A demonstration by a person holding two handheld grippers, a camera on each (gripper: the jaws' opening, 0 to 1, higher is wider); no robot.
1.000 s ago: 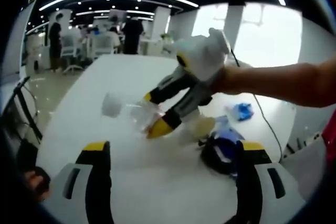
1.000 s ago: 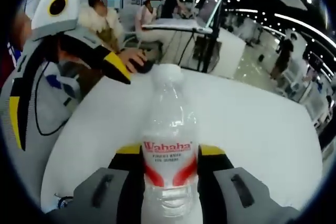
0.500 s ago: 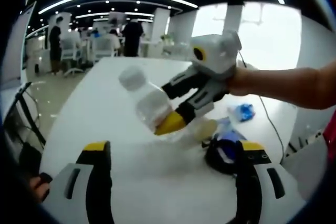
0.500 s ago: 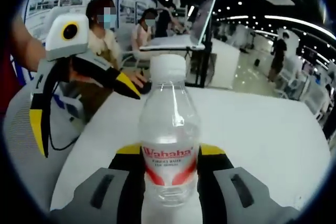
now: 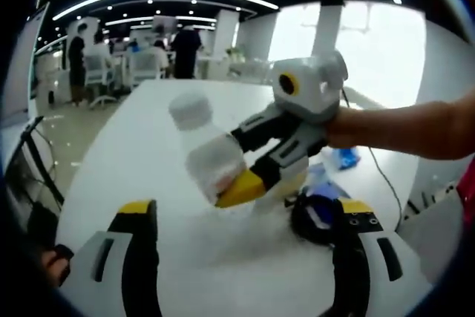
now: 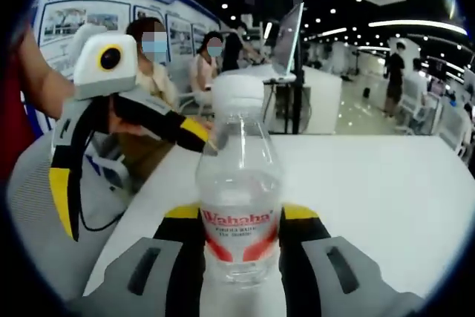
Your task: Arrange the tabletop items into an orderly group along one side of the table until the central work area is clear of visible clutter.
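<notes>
- Since 1 second ago the water bottle [image 5: 210, 155] has risen off the tabletop [image 5: 148, 124]; it lay low against the surface then, and now it hangs tilted in the air, cap up and away from the left camera.
- Right hand-held gripper [image 6: 241, 217]: its 2 jaws are closed on the bottle's lower body, at and below the red label, with the white cap [image 6: 237, 94] upright in the right gripper view. In the left gripper view the same tool comes in from the right, its yellow tips pinching the bottle.
- Left hand-held gripper [image 5: 241, 217]: jaws spread wide with nothing between them, low over the tabletop in the near part of its own view.
- Near the left tool's right jaw lies a dark blue-and-black item [image 5: 318, 217] (too blurred to name), with a small blue thing [image 5: 344, 157] farther off beside a thin cable [image 5: 371, 165].
- Doing the step well, as I judge it: keep the grip firm on the label band, since clear plastic is slick and gives under pressure; carry the bottle level to the chosen edge, lower it until its base sits flat, and only then let the jaws part.
- Set it beside the other items, not on top of the cable, so it does not tip.
- People sit and stand at desks in the background.
</notes>
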